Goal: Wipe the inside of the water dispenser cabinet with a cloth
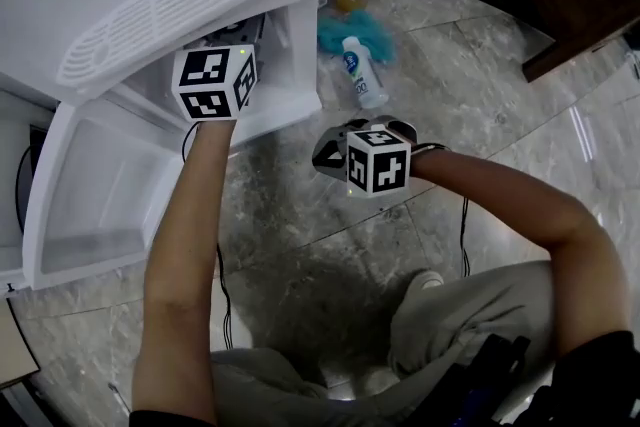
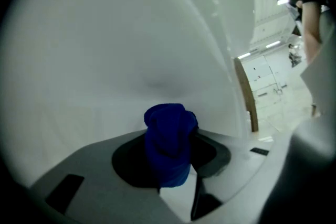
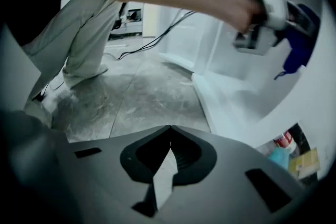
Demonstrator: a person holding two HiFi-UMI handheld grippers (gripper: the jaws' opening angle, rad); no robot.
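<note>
My left gripper point(image 2: 177, 180) is reaching into the water dispenser cabinet point(image 1: 292, 65), its jaws clamped on a bunched blue cloth point(image 2: 169, 139) in front of the white inner wall point(image 2: 105, 60). I cannot tell whether the cloth touches the wall.

My main worry is the grip. Only a wad of cloth sits between the jaws, so dragging it hard across the wall could pull it free. The marker cube also sits close under the opening's upper edge and could knock it if I lift.

The right gripper point(image 3: 167, 165), jaws together and empty, hangs over the floor. The open door point(image 1: 90, 195) hems in my left arm, and a cable point(image 1: 222, 285) trails beneath it and could snag. A white bottle point(image 1: 362, 70) and something teal point(image 1: 345, 33) lie on the floor beside the cabinet, towards the far edge.
</note>
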